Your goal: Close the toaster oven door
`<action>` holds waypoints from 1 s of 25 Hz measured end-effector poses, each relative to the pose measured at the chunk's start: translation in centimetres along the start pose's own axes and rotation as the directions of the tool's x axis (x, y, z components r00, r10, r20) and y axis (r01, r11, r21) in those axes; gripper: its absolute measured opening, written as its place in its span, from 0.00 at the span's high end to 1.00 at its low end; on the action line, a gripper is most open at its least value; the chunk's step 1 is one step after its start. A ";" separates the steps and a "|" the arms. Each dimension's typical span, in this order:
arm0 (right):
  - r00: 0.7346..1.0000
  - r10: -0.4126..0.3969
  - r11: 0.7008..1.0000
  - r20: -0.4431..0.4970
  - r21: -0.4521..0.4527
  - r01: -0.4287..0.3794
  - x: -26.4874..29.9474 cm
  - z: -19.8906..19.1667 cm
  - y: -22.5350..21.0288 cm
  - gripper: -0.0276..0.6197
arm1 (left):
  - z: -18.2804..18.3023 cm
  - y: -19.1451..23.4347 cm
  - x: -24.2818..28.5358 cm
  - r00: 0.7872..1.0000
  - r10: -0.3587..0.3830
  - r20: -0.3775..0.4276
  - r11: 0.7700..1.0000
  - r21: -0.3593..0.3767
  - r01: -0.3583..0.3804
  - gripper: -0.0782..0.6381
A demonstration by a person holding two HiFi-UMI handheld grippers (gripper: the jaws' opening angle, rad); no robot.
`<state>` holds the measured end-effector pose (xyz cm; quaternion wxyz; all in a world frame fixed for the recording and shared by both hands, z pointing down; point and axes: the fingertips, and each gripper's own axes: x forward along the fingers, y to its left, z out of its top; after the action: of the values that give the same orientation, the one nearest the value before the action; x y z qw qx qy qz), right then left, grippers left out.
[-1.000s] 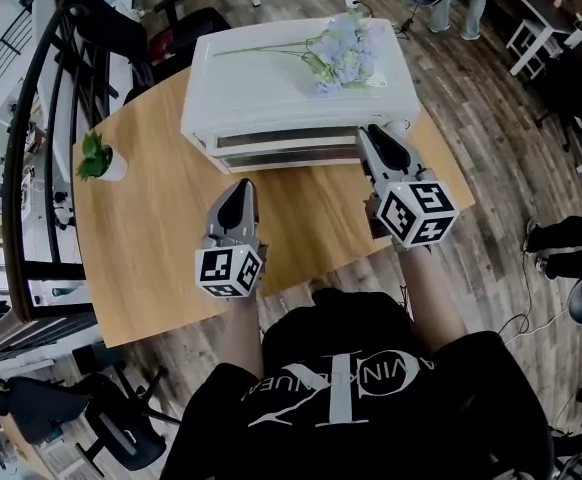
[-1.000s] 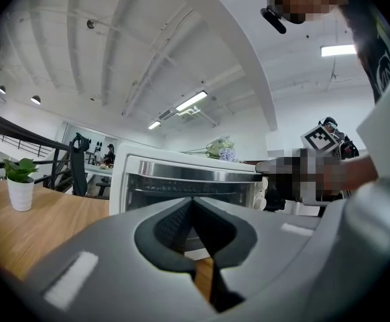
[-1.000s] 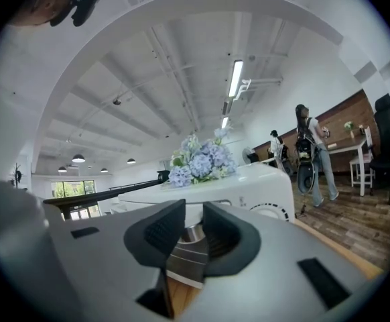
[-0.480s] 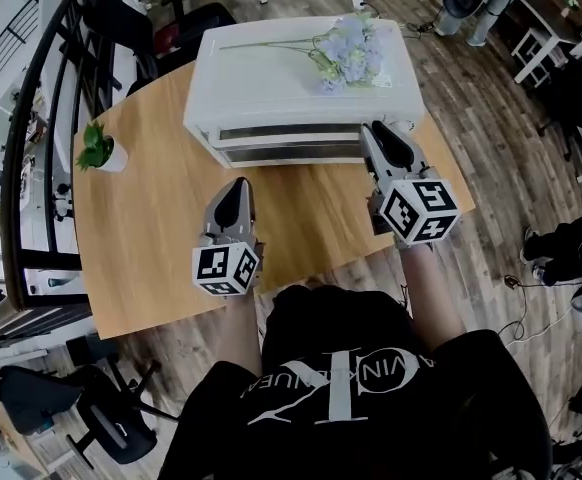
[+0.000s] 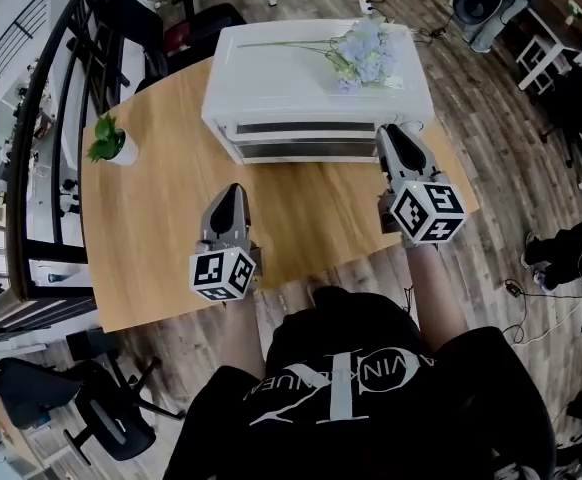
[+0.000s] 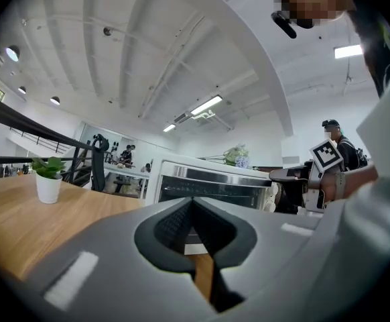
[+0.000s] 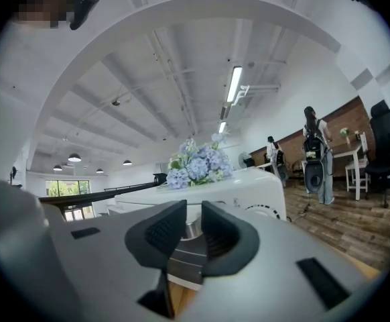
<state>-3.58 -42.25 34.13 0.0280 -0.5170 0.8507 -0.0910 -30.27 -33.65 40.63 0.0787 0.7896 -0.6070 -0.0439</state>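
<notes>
My left hand-held gripper (image 5: pixel 232 190), pressed together, hovers over the surface (image 5: pixel 156 223) at centre, while my right hand-held gripper (image 5: pixel 388 131), slightly parted, is at the right end of the shut toaster oven door (image 5: pixel 301 139), upper centre.

Head view: high, steeply down on table (image 5: pixel 151 218) — tool views: low, facing toaster oven (image 6: pixel 212 183), shared by all.

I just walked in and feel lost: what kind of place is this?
Probably an open-plan office or lab: a swivel chair on the wood floor, long ceiling lights, and a person standing at a desk.
</notes>
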 end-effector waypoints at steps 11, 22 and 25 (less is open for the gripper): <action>1.000 -0.011 1.000 -0.013 -0.020 0.011 -3.7 -1.1 0.6 0.89 | 1.0 1.3 -3.2 1.000 0.019 -0.017 0.999 0.037 -0.018 0.88; 0.999 0.011 0.999 -0.050 -0.036 -0.013 -7.3 -3.6 2.8 0.92 | 1.6 1.3 -6.1 1.000 0.023 -0.020 0.996 0.082 -0.021 0.88; 0.999 0.007 0.999 -0.054 -0.032 -0.008 -8.4 -4.2 3.4 0.92 | 1.8 1.6 -7.0 1.000 0.027 -0.013 0.996 0.089 -0.026 0.88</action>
<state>-3.25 -32.78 37.29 -0.0028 -0.5116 0.8544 -0.0908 -33.92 -27.45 38.96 0.0482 0.7844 -0.6183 -0.0102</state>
